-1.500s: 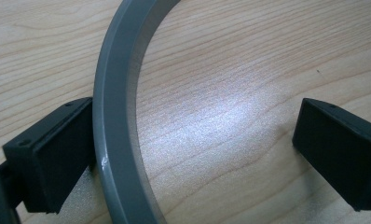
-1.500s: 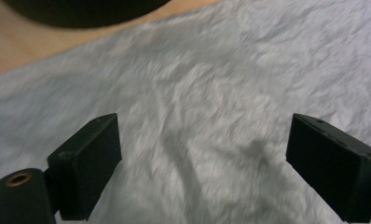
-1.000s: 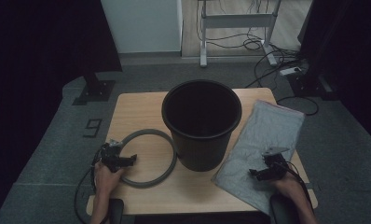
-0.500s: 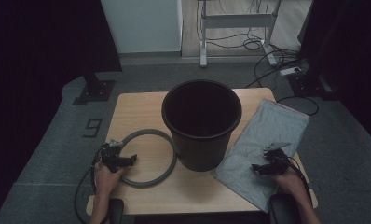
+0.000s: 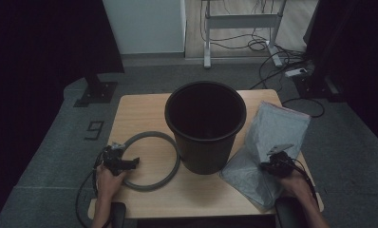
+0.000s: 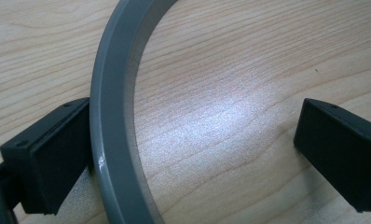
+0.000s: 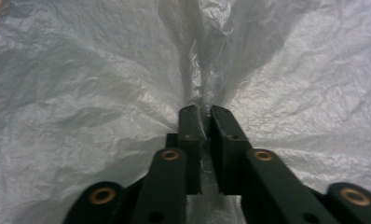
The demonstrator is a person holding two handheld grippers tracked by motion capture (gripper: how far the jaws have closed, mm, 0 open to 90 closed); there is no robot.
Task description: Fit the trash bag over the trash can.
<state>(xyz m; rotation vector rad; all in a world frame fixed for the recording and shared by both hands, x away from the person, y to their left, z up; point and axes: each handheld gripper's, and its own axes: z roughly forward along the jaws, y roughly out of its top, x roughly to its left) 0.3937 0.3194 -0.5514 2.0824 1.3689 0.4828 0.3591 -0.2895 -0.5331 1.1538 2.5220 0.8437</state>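
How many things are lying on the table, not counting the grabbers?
3. A black bucket stands in the middle, a grey ring lies flat to its left, and a crinkly plastic bag lies to its right. The bucket's inside is too dark to check.

On the table the bucket stands at the centre, slightly toward 12 o'clock. The ring lies flat at its 8 o'clock, touching its base. The plastic bag lies at the bucket's 4 o'clock, reaching the table's 3 o'clock edge. Behind the table, at 12 o'clock, a stand rests on the floor among cables.
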